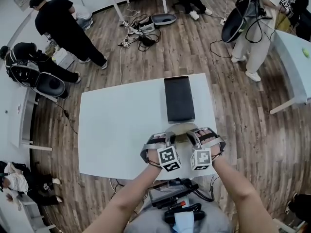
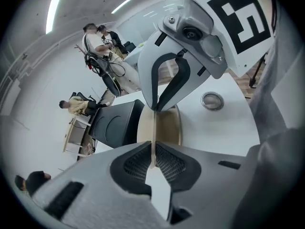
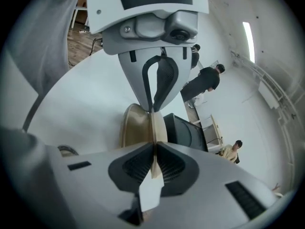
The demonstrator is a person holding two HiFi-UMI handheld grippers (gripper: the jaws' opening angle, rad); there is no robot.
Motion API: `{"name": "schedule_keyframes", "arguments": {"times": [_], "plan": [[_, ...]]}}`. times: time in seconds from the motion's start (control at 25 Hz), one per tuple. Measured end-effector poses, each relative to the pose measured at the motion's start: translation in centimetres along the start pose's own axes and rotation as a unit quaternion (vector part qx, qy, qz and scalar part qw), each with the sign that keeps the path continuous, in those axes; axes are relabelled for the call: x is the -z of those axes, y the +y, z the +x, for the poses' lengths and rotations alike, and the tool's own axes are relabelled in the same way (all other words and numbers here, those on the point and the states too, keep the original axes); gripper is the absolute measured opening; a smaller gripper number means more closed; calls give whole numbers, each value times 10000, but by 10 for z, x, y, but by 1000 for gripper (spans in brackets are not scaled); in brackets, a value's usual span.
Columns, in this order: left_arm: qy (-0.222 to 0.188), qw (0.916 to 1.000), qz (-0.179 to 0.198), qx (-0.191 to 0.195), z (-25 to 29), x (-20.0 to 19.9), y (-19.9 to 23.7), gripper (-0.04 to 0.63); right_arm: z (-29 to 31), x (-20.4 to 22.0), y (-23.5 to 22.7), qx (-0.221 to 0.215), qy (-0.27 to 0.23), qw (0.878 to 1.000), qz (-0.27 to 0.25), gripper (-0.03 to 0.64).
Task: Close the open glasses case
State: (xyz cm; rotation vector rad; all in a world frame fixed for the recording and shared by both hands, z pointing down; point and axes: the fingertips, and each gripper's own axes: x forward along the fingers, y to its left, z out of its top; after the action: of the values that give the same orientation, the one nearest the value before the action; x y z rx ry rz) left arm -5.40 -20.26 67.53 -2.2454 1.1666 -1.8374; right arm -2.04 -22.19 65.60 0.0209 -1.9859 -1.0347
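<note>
Grip: left claw (image 1: 168,136), right claw (image 1: 193,134) pinching glasses case (image 1: 181,128) rim.

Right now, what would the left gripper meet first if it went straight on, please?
Shut on the thin edge of the glasses case, the left gripper would likely meet the right gripper, clamped on that same edge opposite.

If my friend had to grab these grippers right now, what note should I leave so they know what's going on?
The left hand-held gripper is shut on the thin edge of the lid.
The right hand-held gripper is shut on the same lid from the opposite side.
The case sits near the front edge of the table, before a black tray.
Done: lid gripped, standing on edge.
Left: fold it down until shut, then let go.
</note>
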Motion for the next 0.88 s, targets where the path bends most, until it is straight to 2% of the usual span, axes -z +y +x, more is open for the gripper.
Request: {"name": "schedule_keyframes", "arguments": {"times": [0.16, 0.28, 0.56, 0.88], "plan": [[120, 9975, 533, -443, -4, 2, -9, 41, -5, -1, 13, 412, 107, 9987, -292, 43], [221, 9959, 728, -497, -3, 7, -22, 41, -6, 1, 30, 422, 195, 9980, -420, 43], [44, 9994, 348, 27, 13, 9, -50, 37, 5, 4, 52, 93, 304, 9991, -266, 43], [246, 9992, 271, 172, 19, 14, -49, 37, 13, 10, 54, -81, 601, 9978, -285, 40]]}}
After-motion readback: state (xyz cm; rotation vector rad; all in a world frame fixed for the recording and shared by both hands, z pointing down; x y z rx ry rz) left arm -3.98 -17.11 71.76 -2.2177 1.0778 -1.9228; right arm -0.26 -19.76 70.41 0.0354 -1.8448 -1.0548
